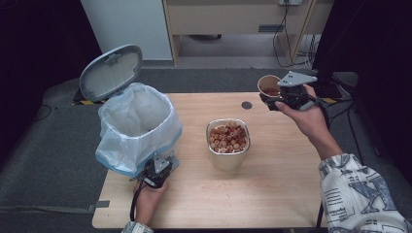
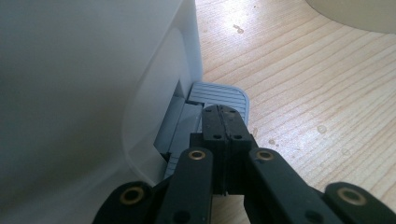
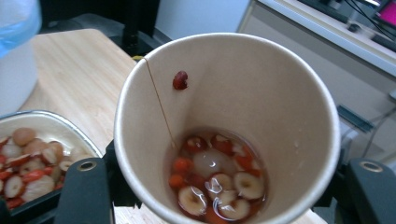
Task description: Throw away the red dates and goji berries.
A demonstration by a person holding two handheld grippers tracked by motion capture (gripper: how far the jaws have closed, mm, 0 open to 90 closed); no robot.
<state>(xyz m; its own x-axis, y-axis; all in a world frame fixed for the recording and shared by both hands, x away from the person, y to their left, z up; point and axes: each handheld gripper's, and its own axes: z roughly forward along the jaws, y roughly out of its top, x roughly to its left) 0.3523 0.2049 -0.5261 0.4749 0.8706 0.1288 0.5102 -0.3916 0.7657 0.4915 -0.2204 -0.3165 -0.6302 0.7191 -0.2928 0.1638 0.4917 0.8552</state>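
Observation:
A white pedal bin [image 1: 136,127] lined with a clear bag stands at the table's left, its grey lid [image 1: 111,72] raised. My left gripper [image 1: 158,168] is shut with nothing between its jaws. In the left gripper view its tips [image 2: 223,112] rest on the bin's ribbed grey pedal [image 2: 224,94], beside the bin's white wall [image 2: 93,70]. My right gripper [image 1: 284,97] is shut on a brown paper cup [image 1: 268,86], held above the table's far right corner. In the right gripper view the cup [image 3: 261,93] stands upright between the jaws of the right gripper [image 3: 229,186], with fruit pieces and liquid at its bottom.
A metal bowl [image 1: 228,150] full of red and pale fruit pieces sits mid-table; its rim [image 3: 46,115] lies left of the cup. A dark round hole [image 1: 247,105] marks the table's far edge. Bare wood lies between bowl and front edge. Cables hang behind the table.

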